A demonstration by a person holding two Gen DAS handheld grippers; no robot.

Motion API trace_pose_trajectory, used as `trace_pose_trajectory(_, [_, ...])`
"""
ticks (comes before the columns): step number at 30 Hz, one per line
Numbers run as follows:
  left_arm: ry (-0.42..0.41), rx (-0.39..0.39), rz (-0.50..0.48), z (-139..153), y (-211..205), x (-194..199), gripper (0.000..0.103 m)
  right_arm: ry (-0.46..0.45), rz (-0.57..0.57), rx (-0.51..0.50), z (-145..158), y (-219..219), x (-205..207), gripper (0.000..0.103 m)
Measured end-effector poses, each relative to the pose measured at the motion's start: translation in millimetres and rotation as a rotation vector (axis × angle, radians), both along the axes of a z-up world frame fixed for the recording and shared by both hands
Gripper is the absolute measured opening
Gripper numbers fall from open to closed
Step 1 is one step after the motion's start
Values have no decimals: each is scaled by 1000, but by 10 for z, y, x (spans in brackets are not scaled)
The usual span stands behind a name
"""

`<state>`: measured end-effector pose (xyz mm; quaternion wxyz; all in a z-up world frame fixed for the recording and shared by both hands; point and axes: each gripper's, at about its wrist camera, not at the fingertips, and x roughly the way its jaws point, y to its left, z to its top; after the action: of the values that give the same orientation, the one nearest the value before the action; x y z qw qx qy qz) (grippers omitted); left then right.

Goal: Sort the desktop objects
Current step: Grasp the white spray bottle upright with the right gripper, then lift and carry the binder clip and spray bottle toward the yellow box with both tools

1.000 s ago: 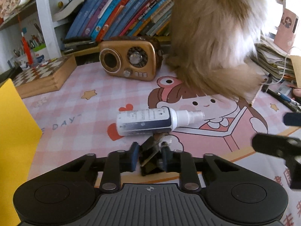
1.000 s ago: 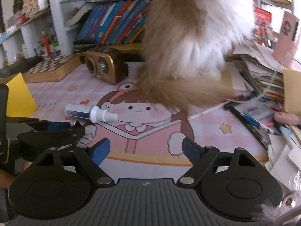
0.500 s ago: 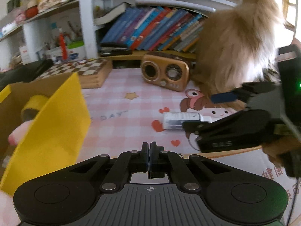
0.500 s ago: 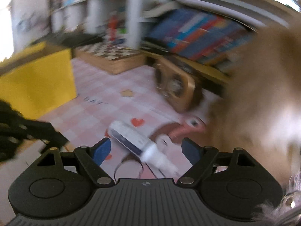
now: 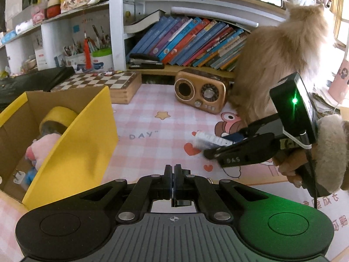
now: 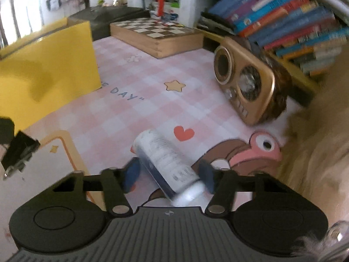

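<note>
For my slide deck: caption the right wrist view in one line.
Right gripper, jaws just closing around the white spray bottle lying on the pink checked mat, gold radio beyond.

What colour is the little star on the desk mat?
The star is yellow with a dark outline, on the pink-and-white checked mat. The right wrist view shows it best.

Bright daylight, fisheye-bent edges; left view sharp, right view motion-blurred.

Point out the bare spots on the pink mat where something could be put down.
Bare mat lies between the yellow box, chessboard and radio. It is crowded near the spray bottle, the right gripper and the cat.
</note>
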<state>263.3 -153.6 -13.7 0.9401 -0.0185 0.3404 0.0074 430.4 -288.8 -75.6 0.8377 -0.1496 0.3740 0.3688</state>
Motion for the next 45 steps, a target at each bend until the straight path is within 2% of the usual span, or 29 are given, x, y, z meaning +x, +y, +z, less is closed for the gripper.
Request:
trace_pose_trajectory(5, [-10, -11, -6, 33, 0, -16, 0, 24, -57, 4, 42, -106, -79, 31])
trace_pose_trajectory(12, [-35, -32, 8, 106, 44, -56, 0, 43, -189, 96, 188, -338, -394, 30])
trace_pose_trajectory(17, [-65, -52, 9, 184, 83, -159, 0, 70, -246, 134, 297, -436, -614, 31])
trace_pose_trajectory(22, [-62, -82, -1, 204, 137, -275, 0, 75, -302, 166, 407, -480, -864, 31])
trace_pose_trajectory(29, [-92, -118, -33, 263, 234, -466, 0, 43, -397, 184, 562, -508, -1290, 31])
trace_pose_trajectory(35, [-121, -134, -74, 338, 370, -644, 0, 9, -432, 192, 761, -485, -1665, 31])
trace_pose_trajectory(45, [-122, -172, -159, 312, 649, -936, 0, 3, -502, 180, 811, -219, -2195, 31])
